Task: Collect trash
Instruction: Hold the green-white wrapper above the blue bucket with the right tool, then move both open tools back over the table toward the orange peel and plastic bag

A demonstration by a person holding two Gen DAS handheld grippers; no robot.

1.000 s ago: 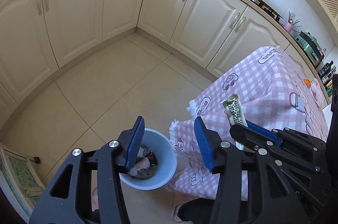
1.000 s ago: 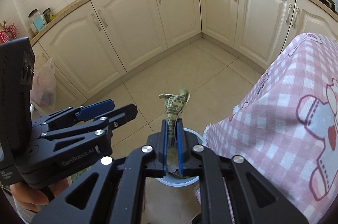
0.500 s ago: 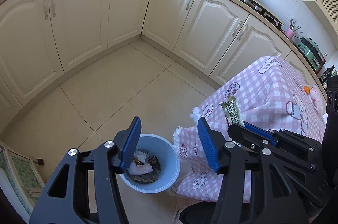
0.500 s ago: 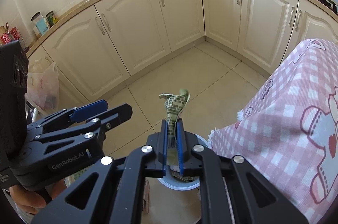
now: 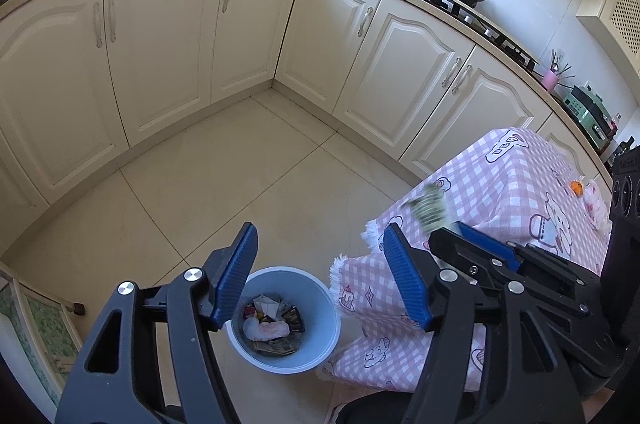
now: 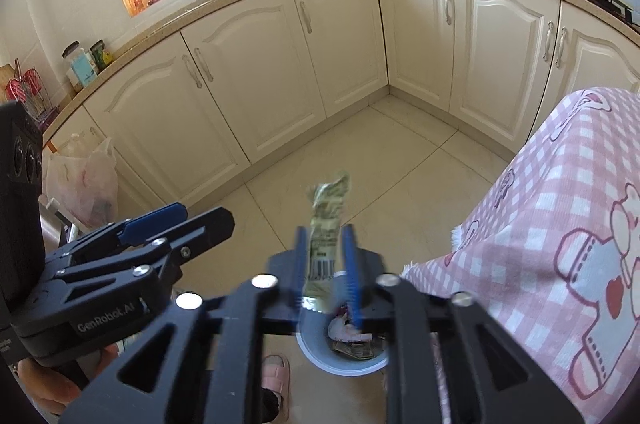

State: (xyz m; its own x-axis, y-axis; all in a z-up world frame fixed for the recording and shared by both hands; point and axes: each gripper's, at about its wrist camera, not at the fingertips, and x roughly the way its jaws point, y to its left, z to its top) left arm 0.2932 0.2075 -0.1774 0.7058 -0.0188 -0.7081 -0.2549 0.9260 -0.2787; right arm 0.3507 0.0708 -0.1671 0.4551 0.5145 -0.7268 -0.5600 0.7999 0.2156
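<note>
Wrapper (image 6: 325,224), greenish and crumpled, stands between the right gripper's (image 6: 325,264) opening jaws directly above the blue bin (image 6: 312,354), apparently so it falls among the trash there. Left gripper (image 5: 320,276) hangs beside it, jaws spreading wider, holding nothing.

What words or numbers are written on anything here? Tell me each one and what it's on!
"GenRobot.AI": white letters on the black left gripper, on the side of its body.
Crumpled green snack wrapper between the opening jaws of the right gripper: a barcode and small print, too blurred to read.
Packets in the round blue plastic bin: print too small to read.
Jars on the counter: labels unreadable.
</note>
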